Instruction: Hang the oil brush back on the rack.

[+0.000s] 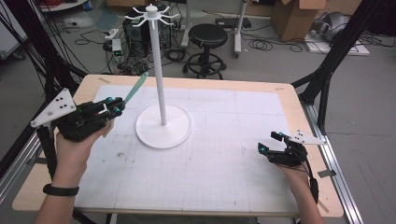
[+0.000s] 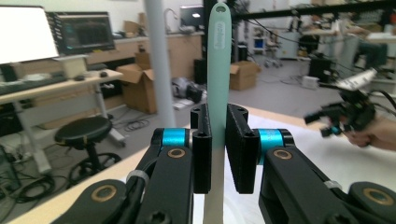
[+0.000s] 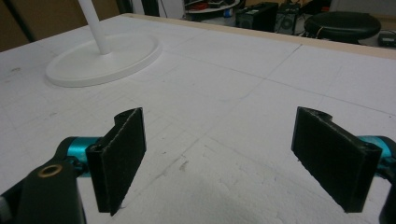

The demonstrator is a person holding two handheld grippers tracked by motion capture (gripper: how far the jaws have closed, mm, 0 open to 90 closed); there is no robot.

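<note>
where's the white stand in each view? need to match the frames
High view: white stand at table centre-left, pole rising to its hooked top.
Left gripper view: its pole upright, left of the teal utensil.
Right gripper view: base and lower pole, upper left.
Shared landmark: black stool.

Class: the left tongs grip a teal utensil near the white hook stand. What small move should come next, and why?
Probably lift the left tongs higher: the utensil, with a hole in its tip, sits well below the stand's top hooks.
</note>
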